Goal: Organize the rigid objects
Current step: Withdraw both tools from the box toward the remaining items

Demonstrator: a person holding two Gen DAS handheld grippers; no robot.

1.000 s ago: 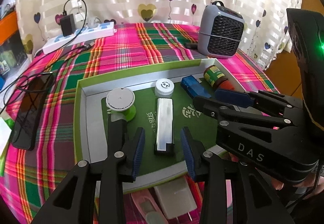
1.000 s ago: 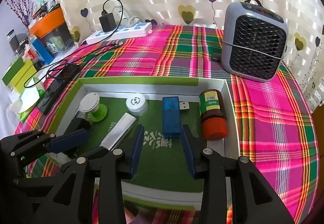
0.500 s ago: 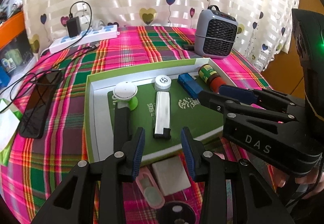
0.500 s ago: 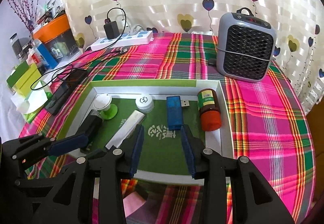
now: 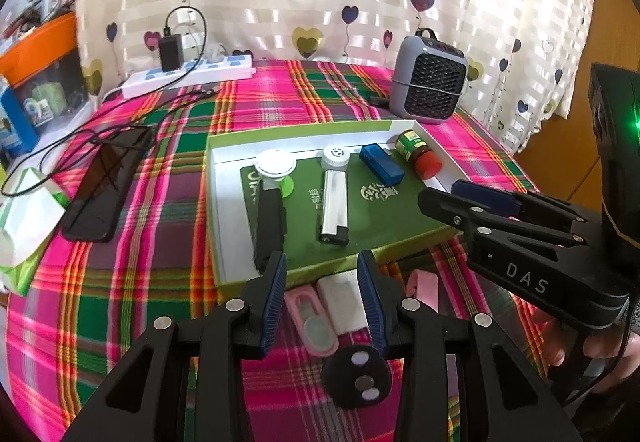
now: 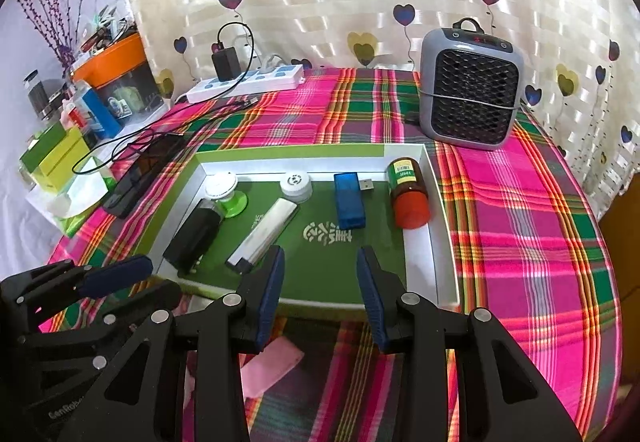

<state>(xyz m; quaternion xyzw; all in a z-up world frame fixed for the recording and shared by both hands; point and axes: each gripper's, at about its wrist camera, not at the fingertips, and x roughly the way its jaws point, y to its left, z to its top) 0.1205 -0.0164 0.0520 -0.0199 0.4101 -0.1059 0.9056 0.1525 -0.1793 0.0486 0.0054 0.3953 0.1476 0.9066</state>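
Right now both grippers hang above the near edge of the shallow green-rimmed tray (image 6: 304, 153) on the bench (image 6: 520, 242), which wears a pink and green plaid cloth. Neither holds anything: the left gripper (image 5: 322, 300) has its blue-padded fingers (image 5: 272, 302) parted at a middling width over the cloth, and the right gripper (image 6: 320, 296) shows the same gap with only the tray floor and cloth seen between its fingers. Inside the tray, from left to right in the right wrist view, lie a black bar-shaped item (image 6: 192, 232) whose far end touches a white disc on a green base (image 6: 226, 192), then a silver lighter (image 6: 262, 236) set at a slant, a small white round cap (image 6: 295, 184) just beyond the lighter's far end, a blue USB stick (image 6: 349, 200) with its metal plug pointing right, and a brown bottle with a red cap (image 6: 407, 192) on its side against the right wall. Outside the tray, on the cloth at its near edge, the left wrist view shows a white block (image 5: 340, 300) between the left fingers, a pink case (image 5: 312, 322) just left of it, a second pink piece (image 5: 422, 288) to the right, and a black round piece with silver dots (image 5: 358, 376) nearer the camera. Farther back stand a grey fan heater (image 6: 472, 90) and a white power strip (image 6: 248, 80), and a dark phone (image 5: 106, 194) lies left of the tray.
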